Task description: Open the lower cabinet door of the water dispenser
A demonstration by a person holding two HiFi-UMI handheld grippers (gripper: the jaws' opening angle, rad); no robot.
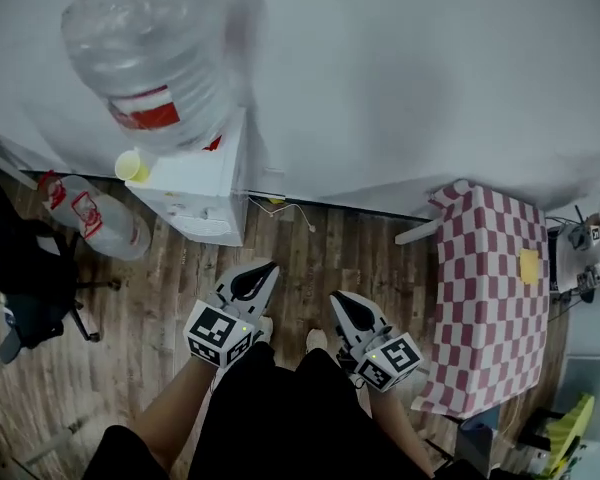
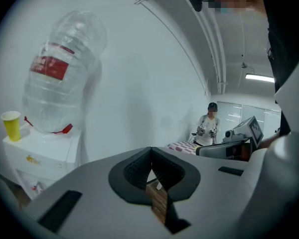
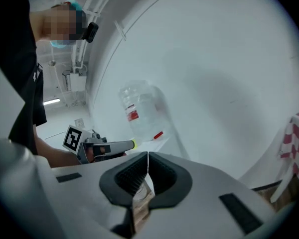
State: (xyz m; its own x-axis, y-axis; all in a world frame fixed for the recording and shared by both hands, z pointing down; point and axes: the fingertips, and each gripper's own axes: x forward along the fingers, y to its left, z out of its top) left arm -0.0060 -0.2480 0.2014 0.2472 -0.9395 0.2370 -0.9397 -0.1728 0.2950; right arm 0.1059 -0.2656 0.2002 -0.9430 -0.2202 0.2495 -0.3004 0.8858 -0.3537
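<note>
The white water dispenser (image 1: 202,180) stands against the wall with a big clear bottle (image 1: 160,53) upended on top and a yellow cup (image 1: 130,165) on its lid. From above its lower front is hardly visible. My left gripper (image 1: 264,271) and right gripper (image 1: 337,302) hover side by side over the wood floor, a step short of the dispenser, both shut and empty. In the left gripper view the dispenser (image 2: 40,156) is at the left beyond my shut left gripper (image 2: 150,157). In the right gripper view the bottle (image 3: 139,108) is beyond my shut right gripper (image 3: 148,159).
A spare bottle (image 1: 92,215) lies on the floor left of the dispenser, next to a black office chair (image 1: 25,278). A table with a red-checked cloth (image 1: 485,288) stands to the right. A cable (image 1: 292,209) trails along the wall. Another person (image 2: 208,126) stands far off.
</note>
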